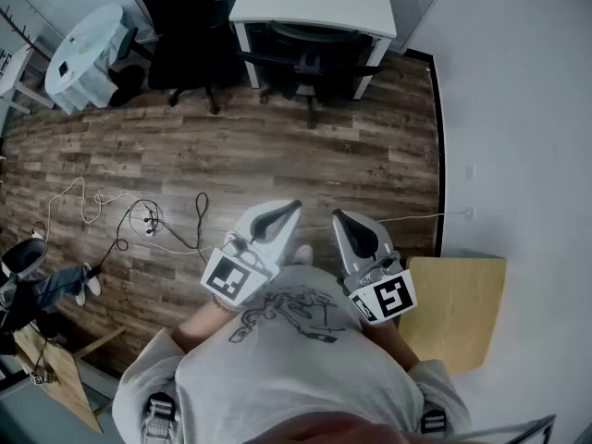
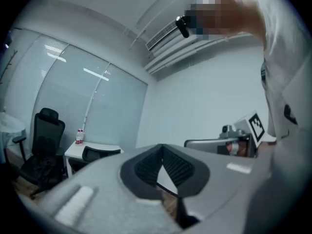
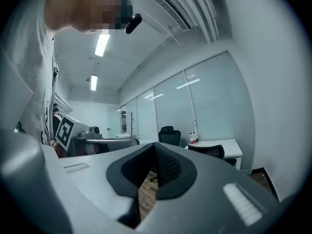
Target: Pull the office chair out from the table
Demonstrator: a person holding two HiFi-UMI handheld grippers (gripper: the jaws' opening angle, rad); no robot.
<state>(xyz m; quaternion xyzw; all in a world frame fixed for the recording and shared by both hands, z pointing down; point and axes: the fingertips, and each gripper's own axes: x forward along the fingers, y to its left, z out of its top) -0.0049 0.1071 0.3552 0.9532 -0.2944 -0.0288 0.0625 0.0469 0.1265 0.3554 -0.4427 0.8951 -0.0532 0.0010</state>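
A black office chair (image 1: 310,58) is tucked under the white table (image 1: 314,3) at the far end of the room. The same chair (image 2: 100,153) and table (image 2: 92,147) show far off at the left in the left gripper view. In the right gripper view the chair (image 3: 207,151) sits under the table (image 3: 219,144) at the right. My left gripper (image 1: 294,206) and right gripper (image 1: 338,215) are held level close to the person's body, several steps from the chair. Both are shut with nothing between the jaws, as the left gripper (image 2: 162,147) and right gripper (image 3: 155,145) views also show.
A second black chair (image 1: 185,35) stands left of the table, with a round cloth-covered table (image 1: 88,54) further left. Cables (image 1: 139,220) lie on the wooden floor at the left. A light wooden board (image 1: 458,308) sits by the white wall at the right.
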